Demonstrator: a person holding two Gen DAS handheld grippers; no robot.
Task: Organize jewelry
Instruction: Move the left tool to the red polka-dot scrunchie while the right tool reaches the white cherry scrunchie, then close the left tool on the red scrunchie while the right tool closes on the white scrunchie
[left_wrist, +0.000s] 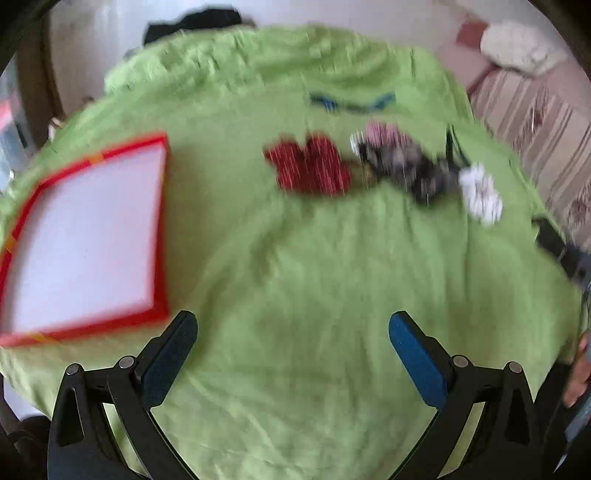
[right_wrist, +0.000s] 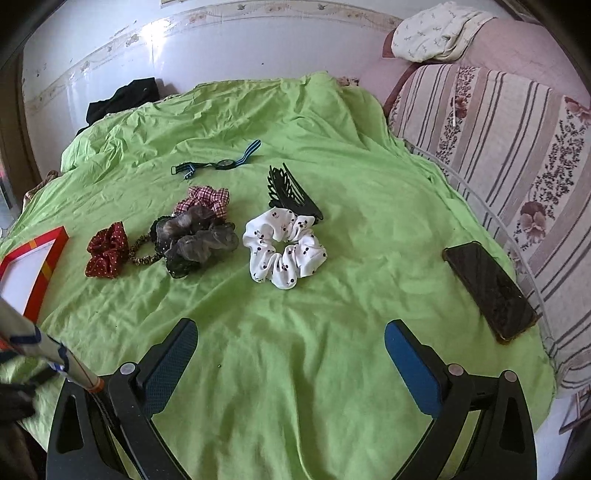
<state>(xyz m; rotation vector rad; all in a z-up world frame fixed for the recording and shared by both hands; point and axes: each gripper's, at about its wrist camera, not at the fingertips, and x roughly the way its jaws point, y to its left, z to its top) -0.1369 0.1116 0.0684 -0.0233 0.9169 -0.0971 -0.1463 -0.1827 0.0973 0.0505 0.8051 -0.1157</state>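
Several hair items lie on a green sheet (right_wrist: 332, 350): a red dotted scrunchie (right_wrist: 105, 251), a thin leopard hair tie (right_wrist: 142, 253), a grey sheer scrunchie (right_wrist: 195, 240), a pink checked scrunchie (right_wrist: 205, 197), a white cherry-print scrunchie (right_wrist: 284, 249), a black claw clip (right_wrist: 291, 192) and a blue-strapped watch (right_wrist: 221, 162). A red-rimmed white box (left_wrist: 85, 240) lies at the left. My left gripper (left_wrist: 291, 350) is open and empty, short of the red scrunchie (left_wrist: 310, 166); its view is blurred. My right gripper (right_wrist: 290, 354) is open and empty, short of the white scrunchie.
A dark phone (right_wrist: 489, 290) lies near the sheet's right edge. A striped floral sofa (right_wrist: 517, 155) stands to the right, with a white cloth (right_wrist: 436, 29) on it. A black garment (right_wrist: 122, 98) lies at the far left edge by the wall.
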